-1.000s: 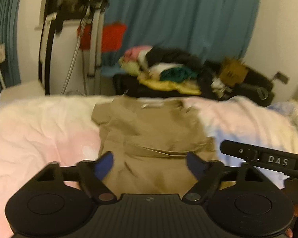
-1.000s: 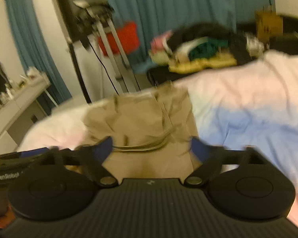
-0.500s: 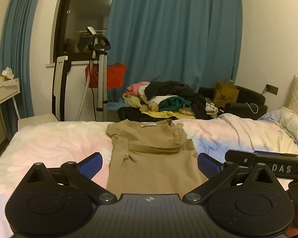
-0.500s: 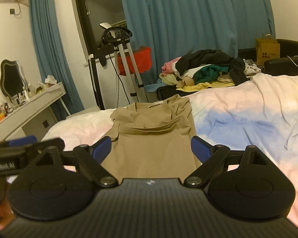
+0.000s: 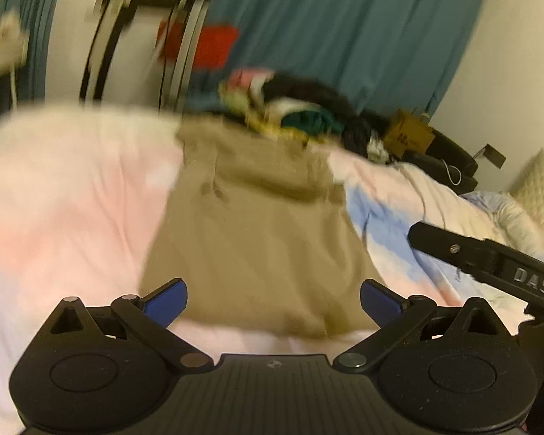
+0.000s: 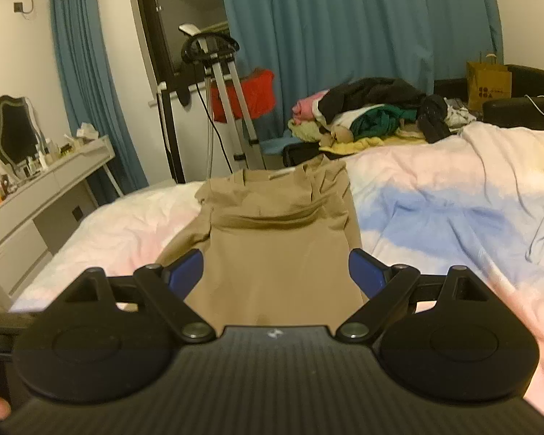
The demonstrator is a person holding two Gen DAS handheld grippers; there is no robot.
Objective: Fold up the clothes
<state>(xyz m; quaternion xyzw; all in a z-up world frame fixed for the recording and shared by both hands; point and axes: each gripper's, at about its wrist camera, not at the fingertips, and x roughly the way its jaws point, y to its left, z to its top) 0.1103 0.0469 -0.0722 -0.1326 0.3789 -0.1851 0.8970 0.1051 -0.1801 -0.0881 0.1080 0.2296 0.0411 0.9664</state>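
A tan garment (image 5: 257, 224) lies lengthwise on the bed, its sides folded in, its collar at the far end; it also shows in the right wrist view (image 6: 279, 246). My left gripper (image 5: 273, 302) is open and empty, just above the garment's near hem. My right gripper (image 6: 275, 272) is open and empty over the garment's near half. The right gripper's body (image 5: 489, 257) shows at the right of the blurred left wrist view.
The bed (image 6: 453, 217) has a pink, white and blue cover. A pile of clothes (image 6: 373, 108) lies beyond its far edge, before blue curtains (image 6: 344, 36). A metal stand (image 6: 214, 83) and a white dresser (image 6: 43, 185) stand at the left. A brown paper bag (image 6: 487, 81) is at the right.
Both grippers stay open. The left wrist view has tilted down and nearer to the garment's hem and is blurred by motion. The right gripper has moved slightly forward over the garment.
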